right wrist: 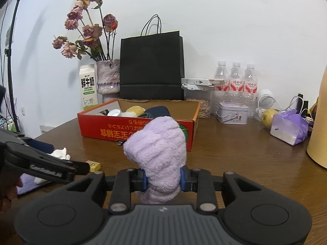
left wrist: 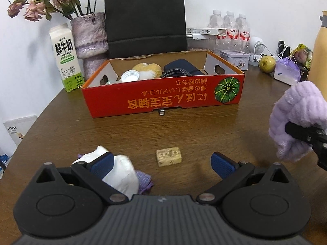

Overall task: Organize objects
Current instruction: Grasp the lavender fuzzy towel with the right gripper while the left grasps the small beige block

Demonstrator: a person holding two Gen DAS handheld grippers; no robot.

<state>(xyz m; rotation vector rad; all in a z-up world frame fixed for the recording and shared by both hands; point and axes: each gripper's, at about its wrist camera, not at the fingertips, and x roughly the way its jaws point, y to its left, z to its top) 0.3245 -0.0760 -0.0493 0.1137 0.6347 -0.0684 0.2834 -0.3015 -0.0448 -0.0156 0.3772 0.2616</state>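
Observation:
A red cardboard box (left wrist: 163,100) stands open on the brown table with a white cap, a plush toy and a dark pouch inside. My left gripper (left wrist: 161,164) is open, low over the table. A small tan block (left wrist: 169,156) lies between its fingers, untouched. A crumpled white tissue (left wrist: 120,173) lies on a purple cloth behind the left finger. My right gripper (right wrist: 162,178) is shut on a fluffy lilac cloth (right wrist: 159,155), held above the table in front of the red box (right wrist: 134,130). The lilac cloth (left wrist: 296,120) also shows at the right of the left wrist view.
Behind the box stand a milk carton (left wrist: 66,59), a vase of dried roses (left wrist: 90,38), a black paper bag (left wrist: 146,18), water bottles (left wrist: 230,27), a small tin (left wrist: 235,59), a pear (left wrist: 267,63) and a purple packet (left wrist: 287,72). A tall yellow container (right wrist: 318,122) stands at the right.

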